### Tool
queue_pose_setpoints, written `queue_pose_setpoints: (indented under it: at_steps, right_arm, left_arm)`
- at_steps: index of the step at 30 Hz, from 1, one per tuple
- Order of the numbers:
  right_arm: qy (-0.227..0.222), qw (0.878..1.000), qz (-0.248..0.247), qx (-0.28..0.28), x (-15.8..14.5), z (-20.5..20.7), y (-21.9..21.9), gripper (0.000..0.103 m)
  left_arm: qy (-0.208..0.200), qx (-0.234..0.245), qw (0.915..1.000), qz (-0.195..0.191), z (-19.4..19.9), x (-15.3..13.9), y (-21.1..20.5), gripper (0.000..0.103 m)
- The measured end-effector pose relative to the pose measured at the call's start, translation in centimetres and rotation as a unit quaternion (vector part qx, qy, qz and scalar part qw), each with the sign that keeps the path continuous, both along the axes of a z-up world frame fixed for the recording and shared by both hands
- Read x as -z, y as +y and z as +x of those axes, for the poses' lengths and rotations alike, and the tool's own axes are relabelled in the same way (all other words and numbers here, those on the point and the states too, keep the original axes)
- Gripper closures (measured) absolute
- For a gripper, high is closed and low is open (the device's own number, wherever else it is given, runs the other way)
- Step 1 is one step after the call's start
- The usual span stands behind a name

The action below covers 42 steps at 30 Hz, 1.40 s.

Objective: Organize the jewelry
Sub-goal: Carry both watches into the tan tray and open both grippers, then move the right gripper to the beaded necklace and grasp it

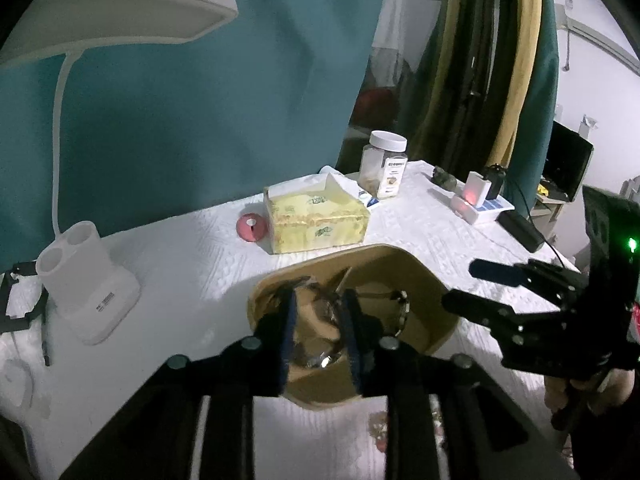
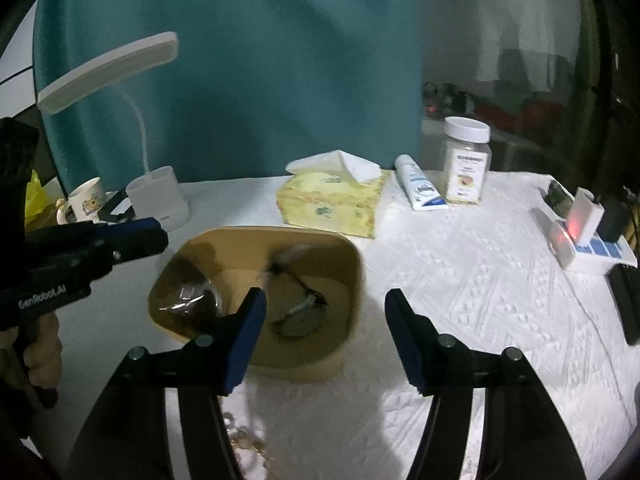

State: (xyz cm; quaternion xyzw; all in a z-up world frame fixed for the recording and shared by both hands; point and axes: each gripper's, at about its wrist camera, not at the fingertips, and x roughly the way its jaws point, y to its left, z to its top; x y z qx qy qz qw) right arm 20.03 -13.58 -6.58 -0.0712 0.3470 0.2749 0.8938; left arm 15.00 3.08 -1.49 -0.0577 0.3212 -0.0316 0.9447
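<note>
A tan tray sits on the white cloth. It holds a clear plastic bag of jewelry and a bracelet or watch. My left gripper hangs over the tray with its jaws narrowly apart on either side of the bag; I cannot tell if they pinch it. My right gripper is open and empty just in front of the tray; it also shows in the left wrist view. A gold chain lies on the cloth near me.
A yellow tissue box stands behind the tray. A white desk lamp and a mug are at left. A tube, a jar and a power strip are at right.
</note>
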Motion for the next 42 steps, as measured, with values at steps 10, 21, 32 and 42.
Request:
queue_pose_setpoints:
  at_steps: [10, 21, 32, 42]
  right_arm:
    - [0.005, 1.0, 0.003, 0.013, 0.2, -1.4, -1.8, 0.044]
    - [0.017, 1.0, -0.003, 0.01, 0.6, -4.7, -1.9, 0.044]
    - [0.051, 0.998, -0.021, -0.007, 3.1, -8.1, -1.5, 0.044]
    - [0.068, 0.996, -0.043, -0.025, 4.9, -9.1, 0.4, 0.059]
  left_arm:
    - [-0.005, -0.001, 1.0, -0.002, -1.2, -0.4, -0.6, 0.063]
    - [-0.005, -0.001, 0.9999, -0.01, -4.5, 0.2, -0.5, 0.059]
    - [0.01, -0.003, 0.9997, -0.021, -7.6, 2.2, -0.4, 0.058]
    - [0.018, -0.008, 0.9993, -0.031, -9.2, 3.2, 0.6, 0.058]
